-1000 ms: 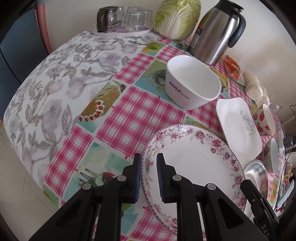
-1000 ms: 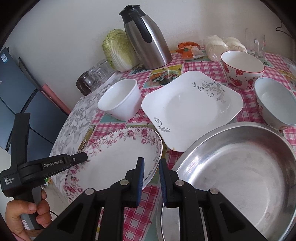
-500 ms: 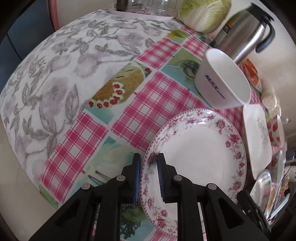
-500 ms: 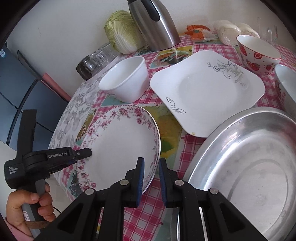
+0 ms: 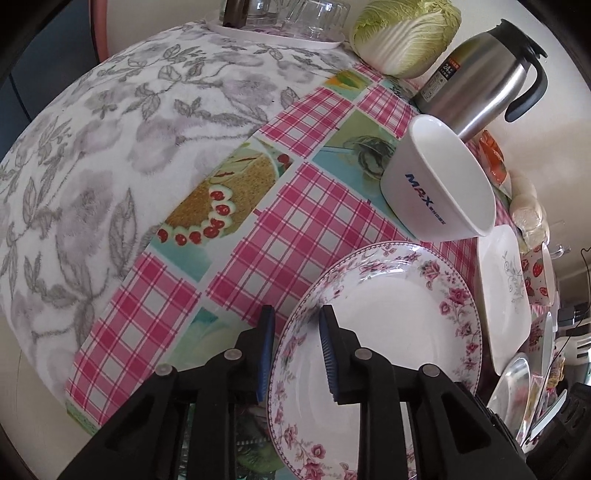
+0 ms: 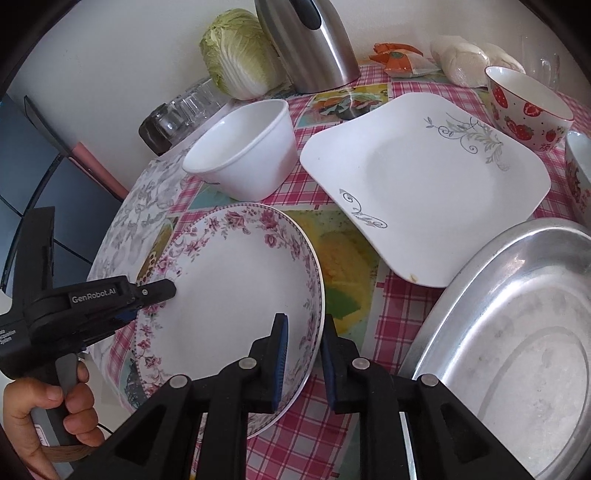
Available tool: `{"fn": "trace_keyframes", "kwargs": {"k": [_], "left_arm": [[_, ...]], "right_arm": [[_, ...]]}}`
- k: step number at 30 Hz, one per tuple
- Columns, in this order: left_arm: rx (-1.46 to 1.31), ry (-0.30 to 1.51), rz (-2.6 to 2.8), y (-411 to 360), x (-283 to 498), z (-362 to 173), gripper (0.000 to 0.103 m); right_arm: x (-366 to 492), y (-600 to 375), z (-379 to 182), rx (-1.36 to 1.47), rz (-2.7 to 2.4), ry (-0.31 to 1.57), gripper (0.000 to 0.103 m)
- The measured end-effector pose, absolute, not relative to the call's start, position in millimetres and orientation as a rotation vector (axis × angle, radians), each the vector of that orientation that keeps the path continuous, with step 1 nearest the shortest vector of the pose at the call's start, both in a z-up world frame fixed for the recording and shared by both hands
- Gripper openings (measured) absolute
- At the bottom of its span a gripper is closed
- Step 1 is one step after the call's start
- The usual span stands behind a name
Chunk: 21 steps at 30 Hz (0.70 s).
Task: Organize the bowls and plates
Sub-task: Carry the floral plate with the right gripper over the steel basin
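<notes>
A round pink-flowered plate (image 5: pixel 388 332) (image 6: pixel 229 295) lies on the checked tablecloth near the table's front edge. My left gripper (image 5: pixel 295 310) straddles its left rim; the jaws are opening and the pads stand apart from the rim. The right wrist view shows that gripper (image 6: pixel 155 301) at the plate's far side. My right gripper (image 6: pixel 303 317) straddles the opposite rim with a narrow gap, open, with the rim between its pads. A white bowl (image 5: pixel 439 184) (image 6: pixel 243 155) stands just behind the plate, and a square white plate (image 6: pixel 424 184) lies to its right.
A large steel tray (image 6: pixel 517 350) lies right of the flowered plate. Behind stand a strawberry bowl (image 6: pixel 524 99), a steel jug (image 5: pixel 480 77), a cabbage (image 5: pixel 406 33) and a tray of glasses (image 5: pixel 288 18). A hand (image 6: pixel 55 406) holds the left gripper's handle beyond the table edge.
Both grippers have come down closer to the flowered plate. The left jaws have widened around the rim, and the right fingers now have the rim between them.
</notes>
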<state>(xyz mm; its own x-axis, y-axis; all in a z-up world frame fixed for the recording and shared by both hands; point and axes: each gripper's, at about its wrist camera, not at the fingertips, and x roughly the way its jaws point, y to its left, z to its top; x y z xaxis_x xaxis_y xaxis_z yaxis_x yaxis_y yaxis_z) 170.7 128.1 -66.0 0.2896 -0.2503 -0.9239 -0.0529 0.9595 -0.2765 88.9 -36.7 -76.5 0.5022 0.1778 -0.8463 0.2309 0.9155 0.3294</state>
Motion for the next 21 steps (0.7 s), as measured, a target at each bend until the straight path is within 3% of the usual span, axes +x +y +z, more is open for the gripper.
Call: {"fn": "trace_keyframes", "kwargs": {"k": [6,9,15,17,19,21], "left_arm": [[-0.305,1.242,-0.127,138.6,157.3,-49.7,0.019],[-0.417,1.213,-0.276,132.4,153.0,-36.4,0.006],[-0.359,1.2,-0.229,124.0,144.9,-30.0,0.006],[-0.378,1.191,-0.192,135.4,143.4,-28.9,0.016],[-0.353,1.18,-0.128,142.1,145.5,-28.9,0.052],[-0.356,1.15,-0.067,153.2,146.0,-28.1,0.058]], "right_arm": [[83.0,-35.1,-58.9,0.398,-0.015,1.015,0.015],[77.8,-33.5,-47.9,0.389,0.01,0.991,0.014],[72.7,-32.0,-48.0,0.373,0.048,0.994,0.011],[75.0,-35.5,-56.4,0.408,0.051,1.017,0.01],[75.4,-37.8,-57.4,0.426,0.045,1.012,0.01],[75.2,-39.2,-54.4,0.445,0.046,0.996,0.012]]}}
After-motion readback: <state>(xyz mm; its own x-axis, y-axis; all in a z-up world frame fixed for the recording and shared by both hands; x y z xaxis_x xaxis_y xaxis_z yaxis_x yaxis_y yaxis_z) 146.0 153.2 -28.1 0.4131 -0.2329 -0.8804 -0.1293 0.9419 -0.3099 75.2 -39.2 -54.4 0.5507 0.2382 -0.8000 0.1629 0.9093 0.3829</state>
